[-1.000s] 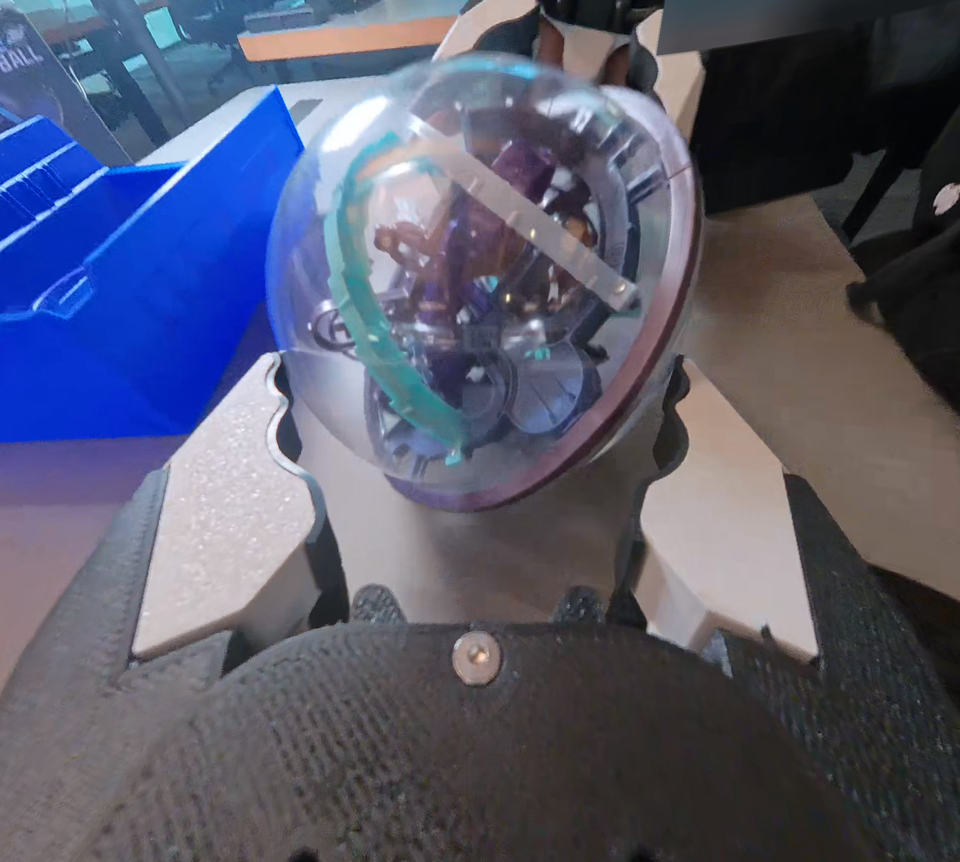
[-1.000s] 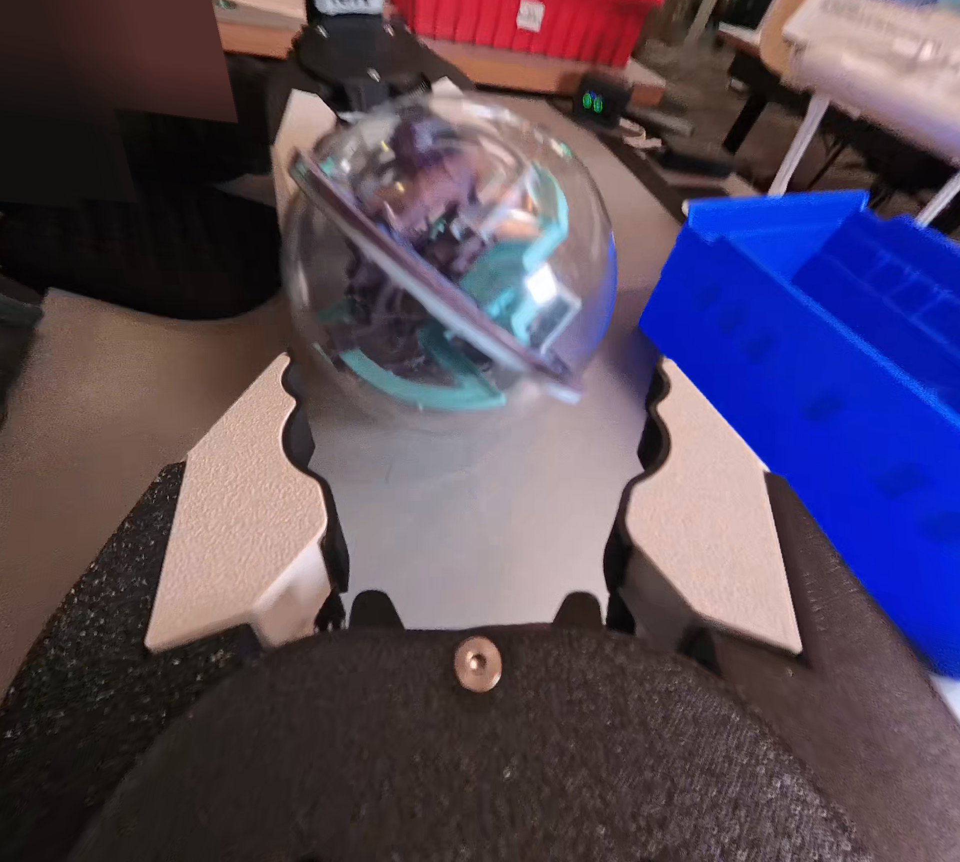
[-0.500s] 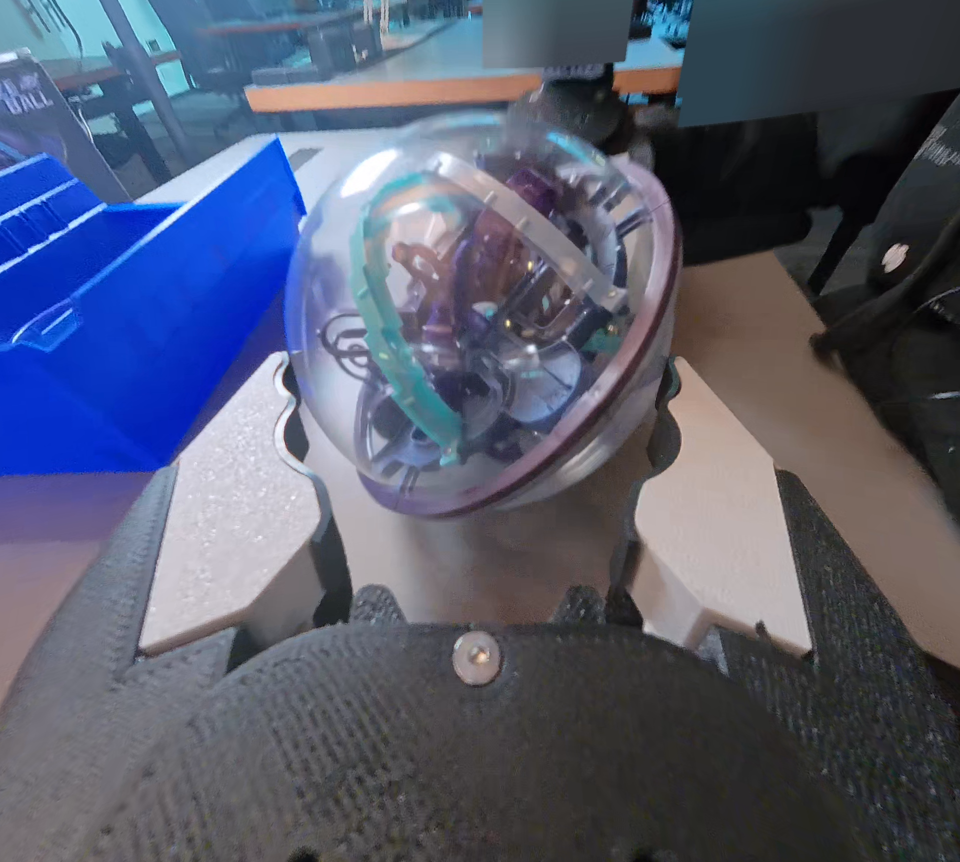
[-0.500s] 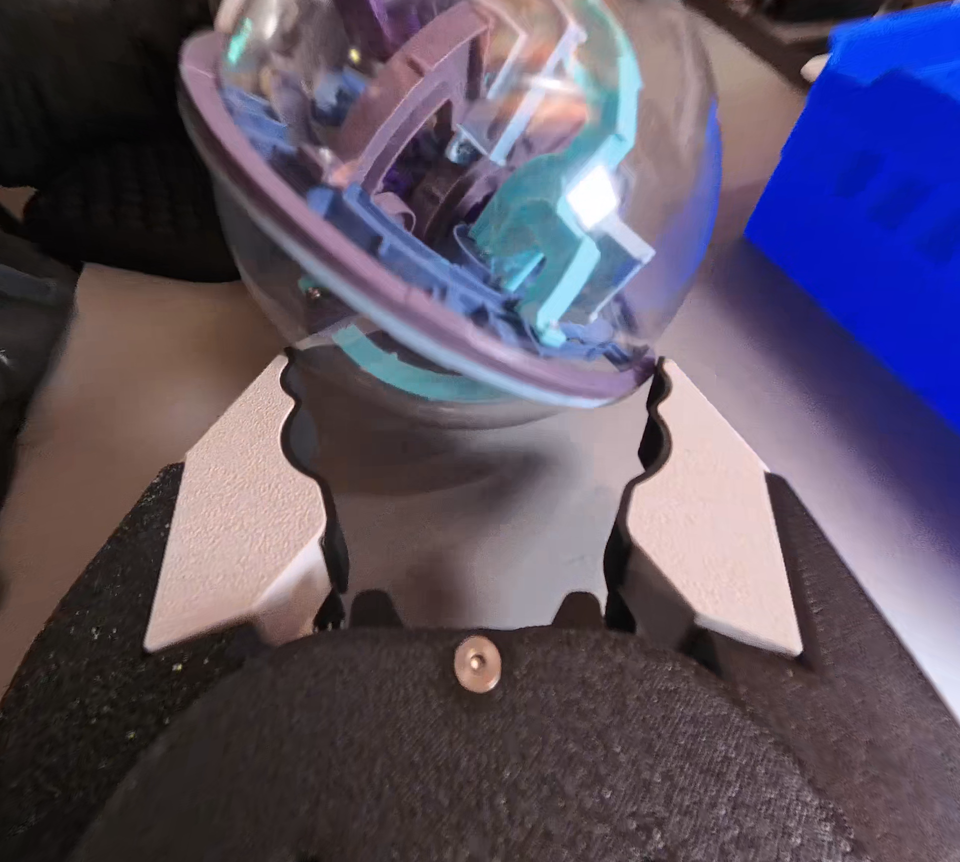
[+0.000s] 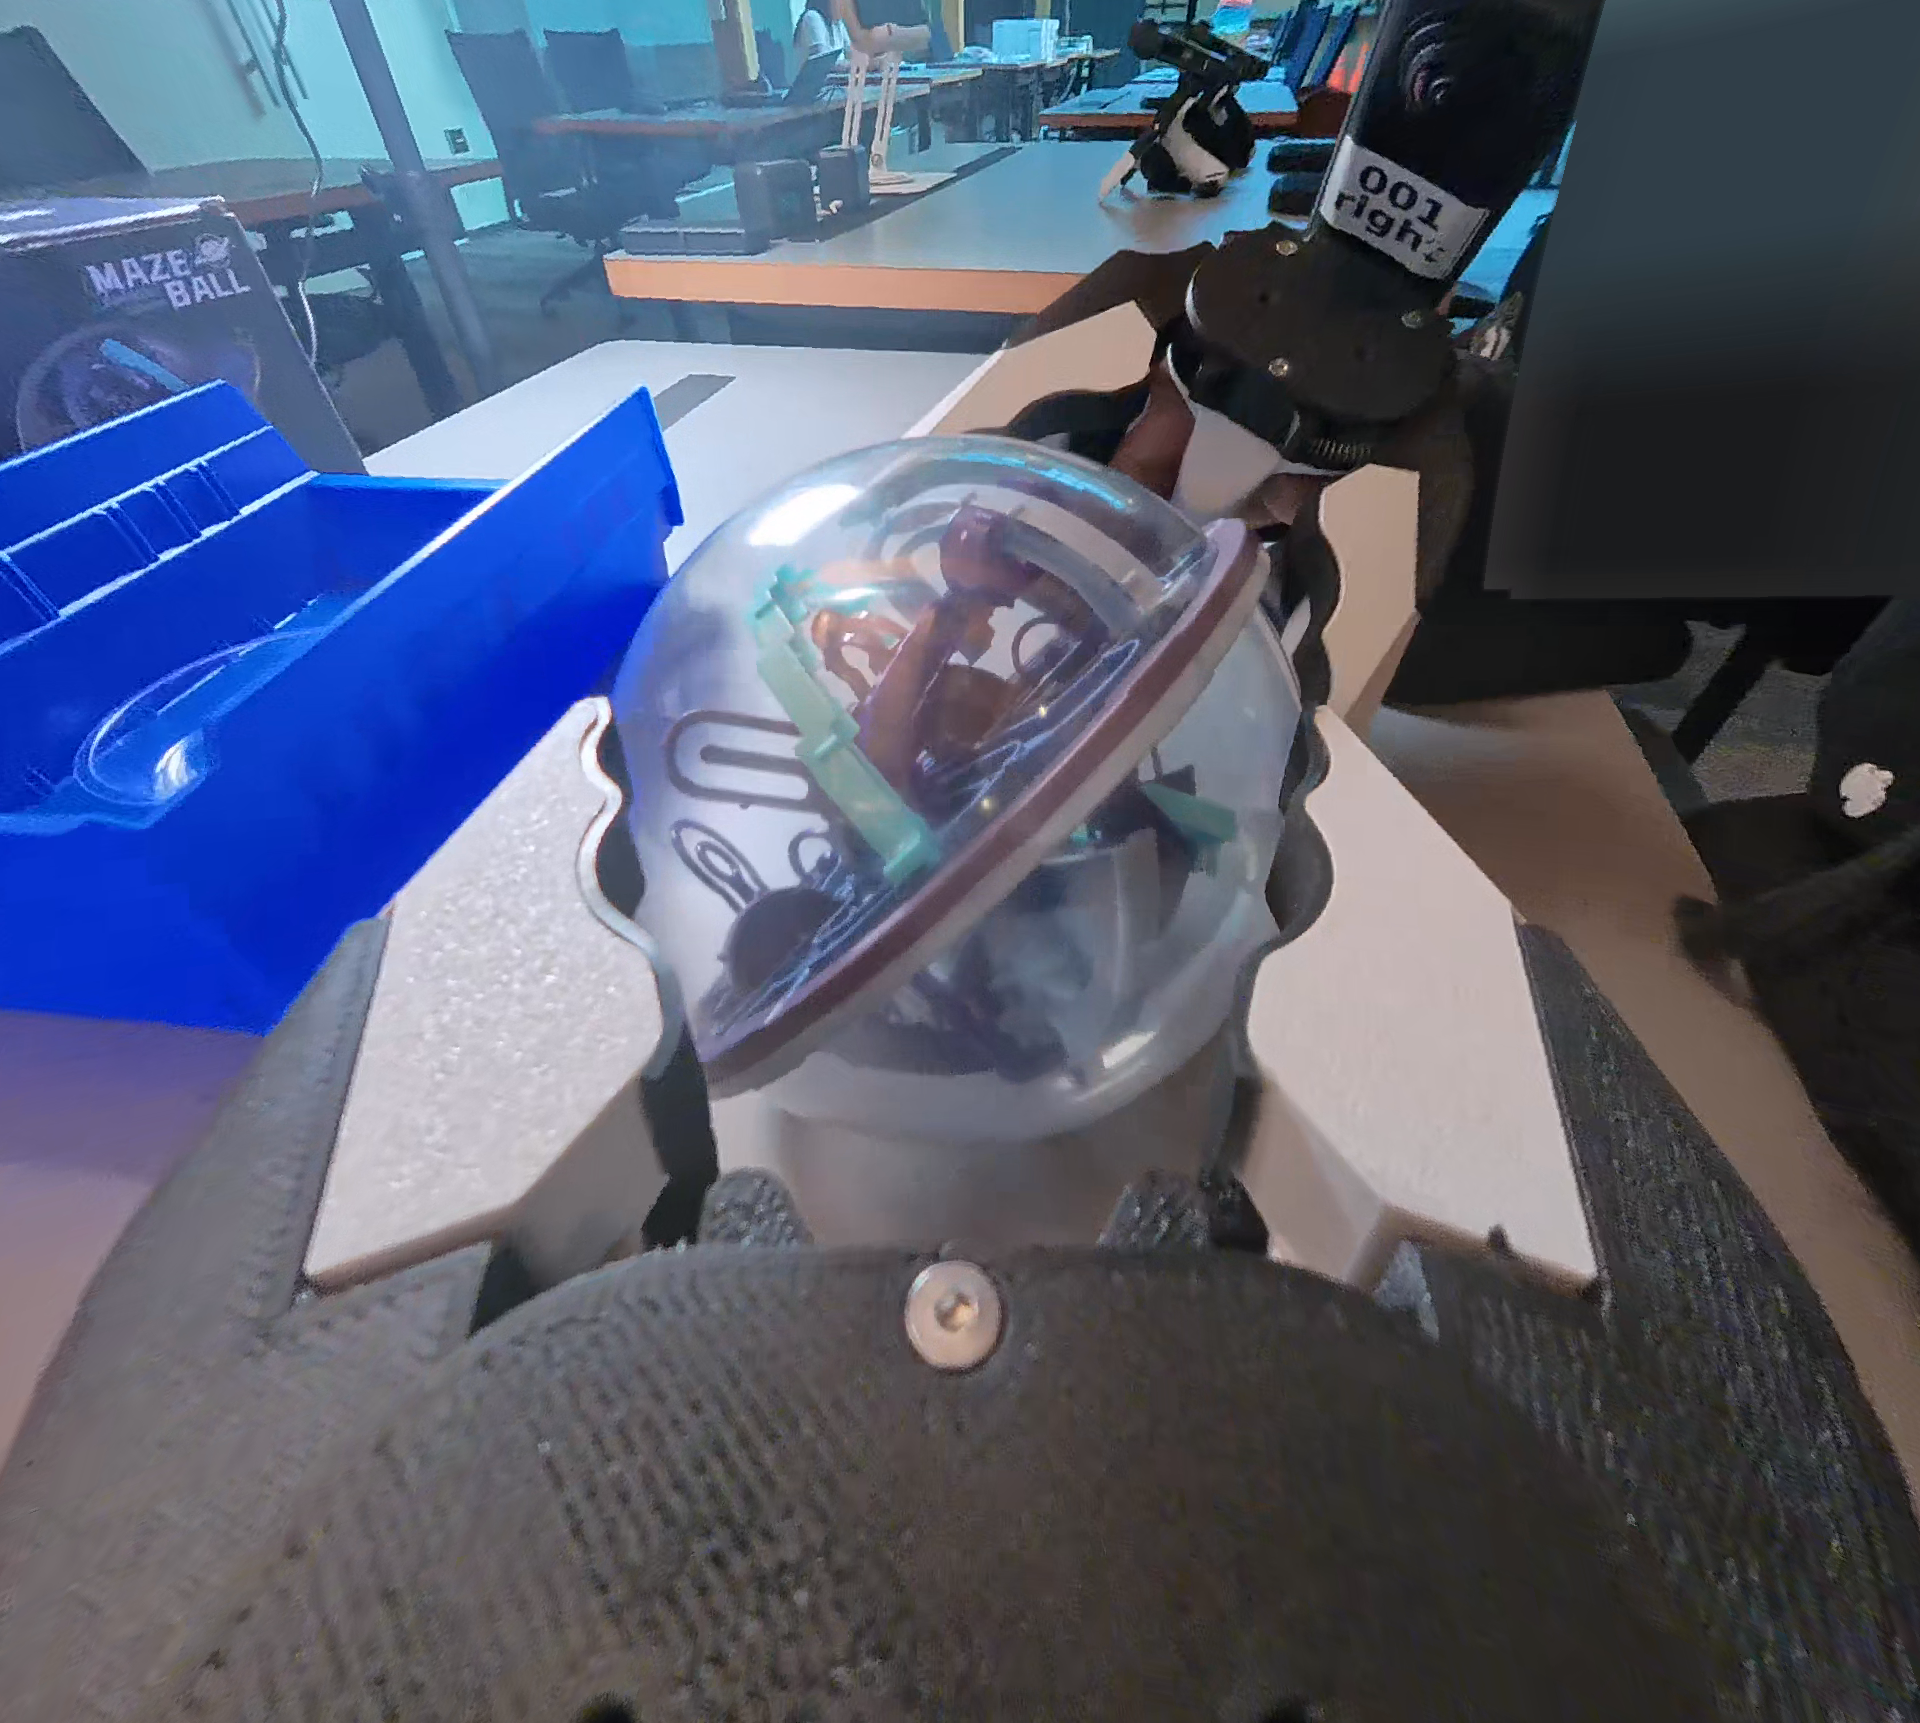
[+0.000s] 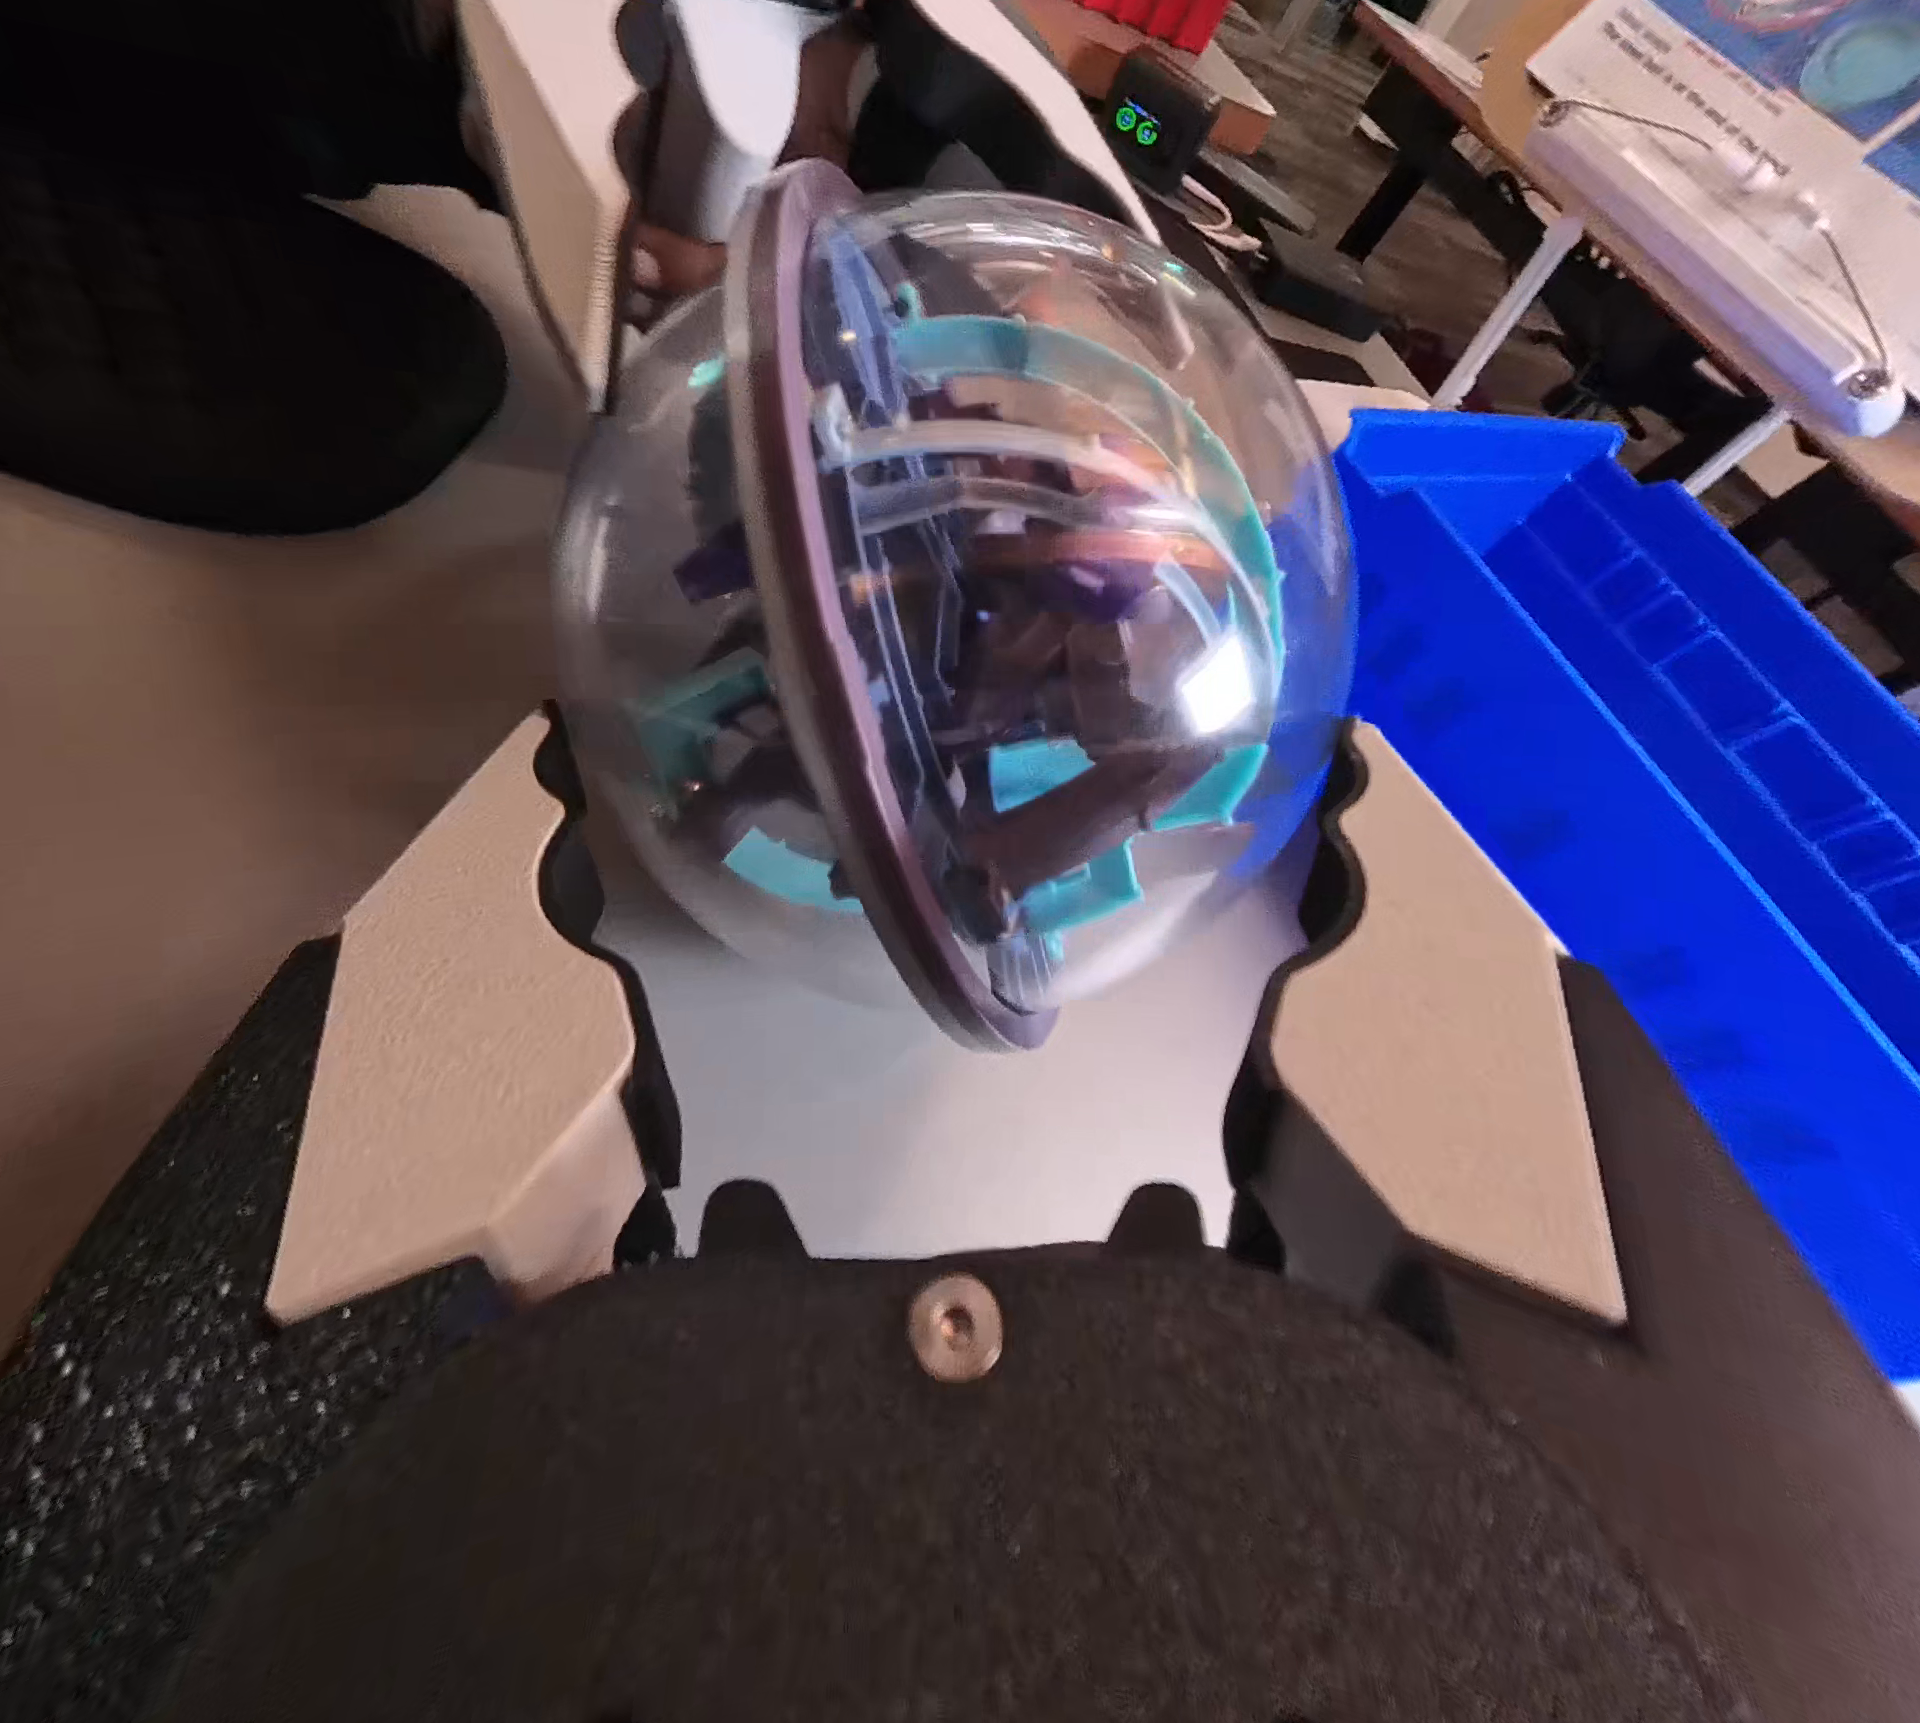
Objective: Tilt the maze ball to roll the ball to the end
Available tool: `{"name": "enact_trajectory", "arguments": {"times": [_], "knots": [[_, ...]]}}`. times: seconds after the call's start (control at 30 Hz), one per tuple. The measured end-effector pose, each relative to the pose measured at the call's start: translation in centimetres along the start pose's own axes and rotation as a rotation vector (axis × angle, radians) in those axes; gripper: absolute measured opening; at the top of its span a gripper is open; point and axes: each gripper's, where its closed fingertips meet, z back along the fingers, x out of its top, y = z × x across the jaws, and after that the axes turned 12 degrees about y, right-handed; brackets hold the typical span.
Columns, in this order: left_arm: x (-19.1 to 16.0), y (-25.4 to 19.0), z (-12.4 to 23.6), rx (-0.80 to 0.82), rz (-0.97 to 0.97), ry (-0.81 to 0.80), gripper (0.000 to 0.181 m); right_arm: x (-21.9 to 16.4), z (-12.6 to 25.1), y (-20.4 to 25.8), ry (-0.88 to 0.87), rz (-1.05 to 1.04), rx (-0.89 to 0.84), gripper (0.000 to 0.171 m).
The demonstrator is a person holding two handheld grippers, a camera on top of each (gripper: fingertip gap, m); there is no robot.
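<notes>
The blue bin (image 5: 312, 686) fills the left of my left wrist view and the right of the right wrist view, with the pale tabletop (image 6: 208, 634) under everything. In the middle of both frames sits the maze ball (image 5: 956, 790) — a clear sphere with a dark purple seam ring, teal and purple tracks inside — cradled between my two grippers, which face each other across it.

My left gripper (image 5: 956, 842) has its jaws spread wide, the scalloped inner edges pressed against the sphere's flanks; my right gripper (image 6: 945, 800) is likewise wide apart and bears on the ball at both sides. The ball seems lifted just off the table, its seam ring tilted steeply.

I judge I am mid-tilt, steering the small ball along a track — but I cannot find that ball among the tracks, so I cannot say how far along the run is. Next calls for slow, coordinated rolling of both wrists, keeping pressure even so the smooth shell does not slip.
</notes>
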Motion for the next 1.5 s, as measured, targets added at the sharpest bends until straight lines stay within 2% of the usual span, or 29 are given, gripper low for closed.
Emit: {"name": "enact_trajectory", "arguments": {"times": [0.2, 0.3, 0.37, 0.43, 0.5, 0.73, 0.93, 1.5], "knots": [[0.3, -0.5, 0.5, -0.028, -0.059, -0.03, 0.131, -1.9, 0.0, -0.5, -0.041, -0.205, 0.183, 0.136], [-2.0, 0.5, 0.8, -0.054, -0.004, 0.029, 0.143, -2.2, 0.0, -1.1, -0.077, -0.303, 0.246, 0.135], [-3.4, 0.9, 0.1, -0.037, -0.002, 0.065, 0.144, -2.1, 0.0, -1.3, -0.094, -0.367, 0.278, 0.133], [-3.8, 0.9, -0.8, -0.013, -0.017, 0.083, 0.14, -1.6, 0.0, -0.9, -0.112, -0.414, 0.319, 0.132], [-3.5, 0.4, -1.3, -0.044, -0.011, 0.076, 0.145, -1.1, -0.2, -0.4, -0.122, -0.438, 0.343, 0.134], [-4.0, 0.3, -0.3, -0.172, 0.132, 0.053, 0.146, -1.1, -0.5, 0.6, -0.087, -0.346, 0.293, 0.131], [-4.2, 0.2, 0.0, -0.219, 0.184, 0.043, 0.146, -1.2, -0.8, 0.9, -0.062, -0.311, 0.252, 0.127], [-3.5, 0.0, 0.6, -0.186, 0.162, 0.029, 0.145, -1.8, -1.4, 1.7, -0.036, -0.314, 0.284, 0.128]]}}
